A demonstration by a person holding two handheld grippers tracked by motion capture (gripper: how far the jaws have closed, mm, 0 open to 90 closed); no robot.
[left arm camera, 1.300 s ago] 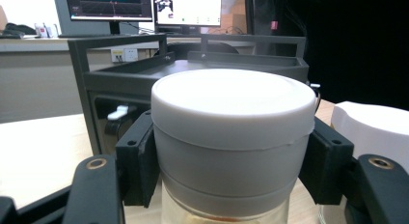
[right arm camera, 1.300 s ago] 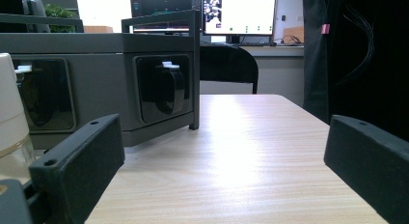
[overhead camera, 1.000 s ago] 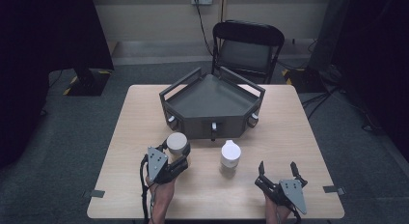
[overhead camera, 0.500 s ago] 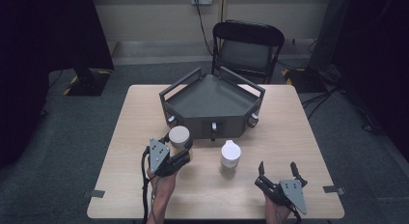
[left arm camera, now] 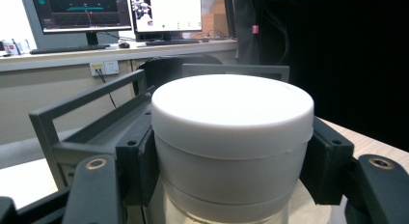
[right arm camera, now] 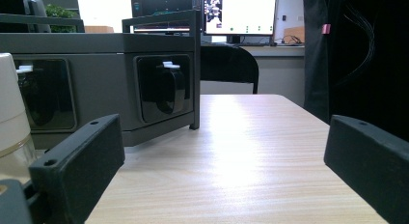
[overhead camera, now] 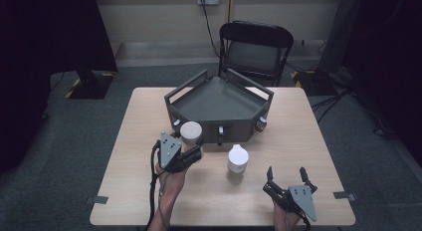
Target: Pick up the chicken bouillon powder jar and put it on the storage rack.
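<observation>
Left gripper [overhead camera: 191, 150] holds a white-lidded round jar [overhead camera: 190, 132] beside the grey metal tray [overhead camera: 217, 99]
High view: jar raised off the pale wooden worktop [overhead camera: 149, 191]; right gripper [overhead camera: 287, 176] rests, fingers wide. Left gripper view: fingers [left arm camera: 137, 163] clamp the jar's sides. Right gripper view: fingers [right arm camera: 79, 166] spread over bare wood

The table [overhead camera: 308, 141] is evenly lit from overhead while the room around it falls into near black. Bright monitors [right arm camera: 239, 14] wash out behind it (pure glare). The white lid [left arm camera: 231, 105] looms soft, slightly blown out.
</observation>
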